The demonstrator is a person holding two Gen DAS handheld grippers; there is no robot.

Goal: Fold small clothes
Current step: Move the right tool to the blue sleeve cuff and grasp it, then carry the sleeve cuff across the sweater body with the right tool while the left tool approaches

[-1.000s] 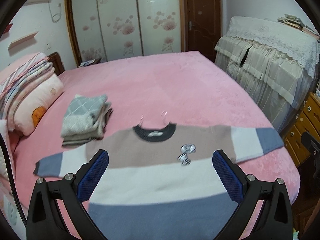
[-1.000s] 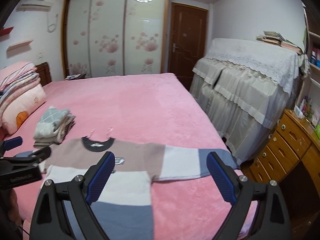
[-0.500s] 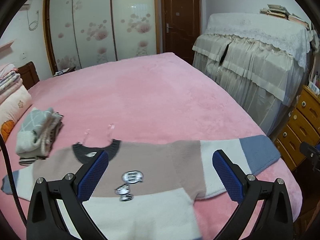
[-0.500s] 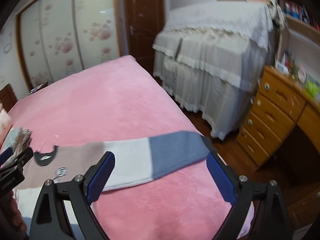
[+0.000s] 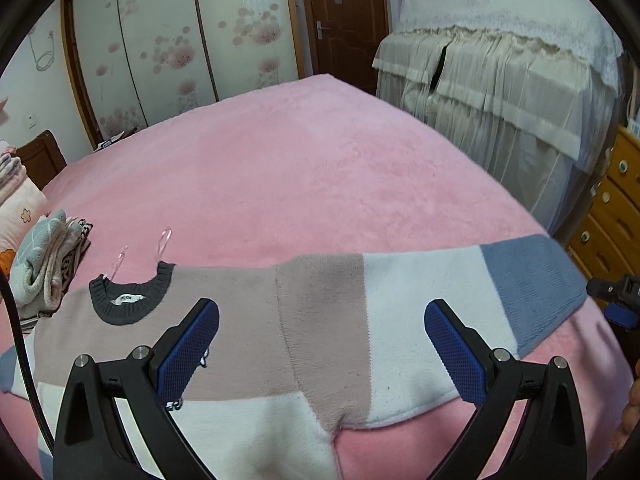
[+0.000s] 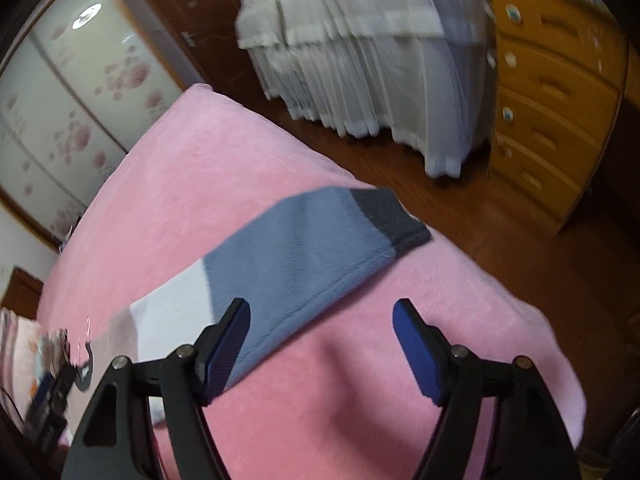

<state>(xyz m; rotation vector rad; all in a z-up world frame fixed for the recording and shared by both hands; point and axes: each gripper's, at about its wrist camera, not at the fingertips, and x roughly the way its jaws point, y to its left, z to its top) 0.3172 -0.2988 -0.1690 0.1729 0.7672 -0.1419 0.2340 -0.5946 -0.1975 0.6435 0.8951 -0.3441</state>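
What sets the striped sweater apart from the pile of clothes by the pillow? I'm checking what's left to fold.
The sweater lies flat and spread out, sleeves outstretched; the pile is folded and stacked. The sweater is in pink-beige, white and blue bands; the pile looks grey and cream. Both rest on the pink bed.

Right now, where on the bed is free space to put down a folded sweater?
Free: the wide pink bed beyond the sweater, toward the wardrobe. Crowded: the left edge, with the clothes pile and pillows.

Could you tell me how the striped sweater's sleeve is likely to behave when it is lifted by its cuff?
The sleeve is soft knit lying flat, so probably floppy and drooping. Its fuzzy nap on the plush pink bedspread may drag rather than slide.
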